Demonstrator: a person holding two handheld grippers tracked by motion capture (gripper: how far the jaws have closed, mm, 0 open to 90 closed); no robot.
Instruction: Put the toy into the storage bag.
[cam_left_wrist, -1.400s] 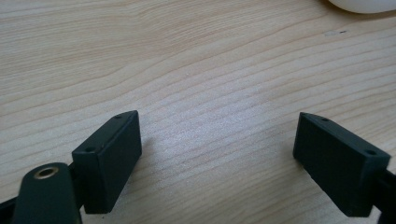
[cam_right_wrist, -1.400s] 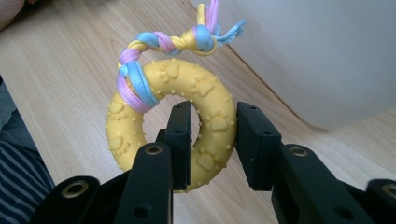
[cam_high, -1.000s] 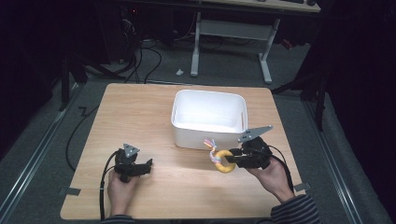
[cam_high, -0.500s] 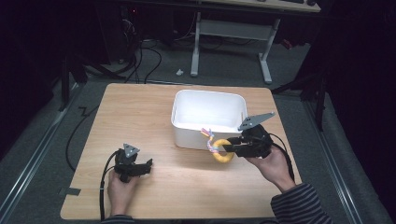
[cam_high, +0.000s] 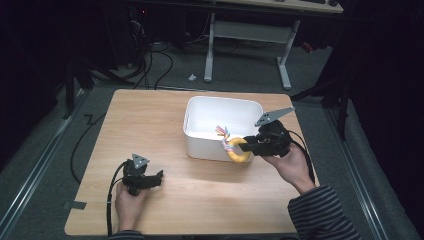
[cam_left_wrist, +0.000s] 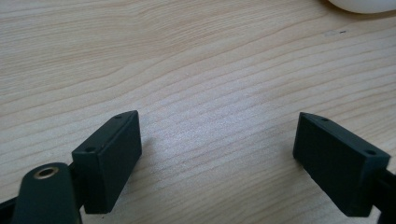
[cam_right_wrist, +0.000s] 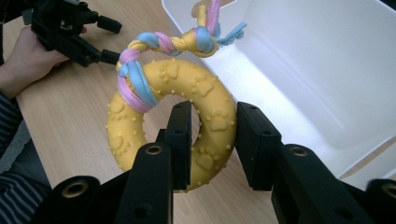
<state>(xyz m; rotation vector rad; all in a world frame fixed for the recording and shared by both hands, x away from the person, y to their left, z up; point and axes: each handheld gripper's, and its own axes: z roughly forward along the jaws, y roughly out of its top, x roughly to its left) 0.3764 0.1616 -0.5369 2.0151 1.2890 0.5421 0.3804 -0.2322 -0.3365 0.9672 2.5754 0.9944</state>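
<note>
Wooden table (cam_high: 165, 125), dark room. High view: white bin (cam_high: 222, 127) right of centre; right gripper (cam_high: 248, 145) holds yellow ring toy (cam_high: 239, 150) over its near rim. Left gripper view: left gripper (cam_left_wrist: 219, 154) wide apart, nothing between, over bare wood. Right gripper view: jaws clamp ring.

High view: fixed above person's side, faces forward and down, whole desk (cam_high: 150, 125) seen from far. Left gripper view: close, low over desk wood. Right gripper view: close, looks down at white bin (cam_right_wrist: 317, 70), shared with high view.
</note>
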